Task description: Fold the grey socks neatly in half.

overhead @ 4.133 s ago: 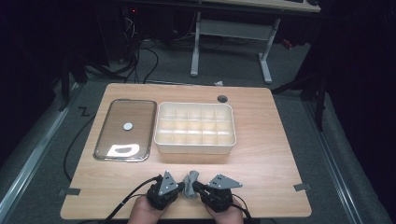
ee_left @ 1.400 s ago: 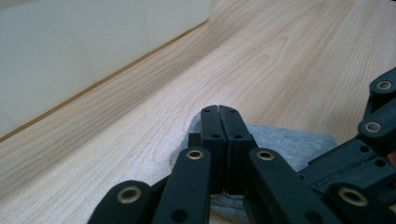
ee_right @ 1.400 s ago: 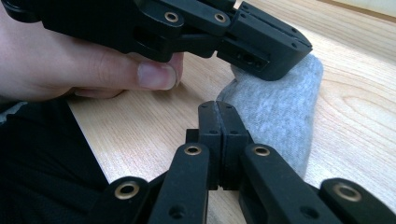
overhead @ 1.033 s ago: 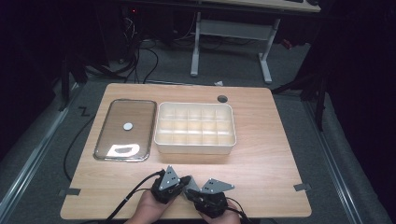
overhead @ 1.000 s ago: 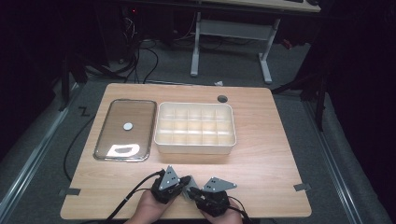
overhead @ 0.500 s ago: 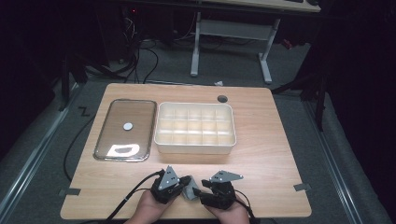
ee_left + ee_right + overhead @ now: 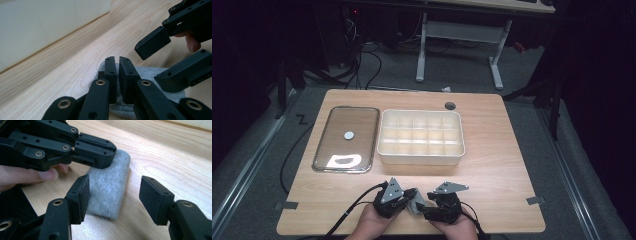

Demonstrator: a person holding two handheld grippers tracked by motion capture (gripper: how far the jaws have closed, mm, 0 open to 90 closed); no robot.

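Note:
A small grey rolled cloth [image 7: 416,207] [image 7: 107,195] lies on the wooden table near its front edge, between my two grippers. My left gripper [image 7: 411,196] [image 7: 117,58] rests over the cloth's far end. Its jaws have just been opening and stand a thin slit apart, with no cloth seen in the slit. My right gripper [image 7: 426,204] [image 7: 116,181] faces it from the right. Its jaws have just been opening too and now straddle the cloth without pressing on it. In the left gripper view the right gripper [image 7: 160,62] hangs over the cloth [image 7: 150,71].
A cream box [image 7: 421,157] divided into several compartments stands mid-table. A clear lid [image 7: 337,125] with a small knob lies flat to its left. Bare tabletop [image 7: 502,170] stretches right of the grippers. Table legs and cables are on the floor beyond.
The right gripper's jaws have spread wide and its top plate has shifted a little right and away from the left gripper. The left hand and the cloth stay where they were.

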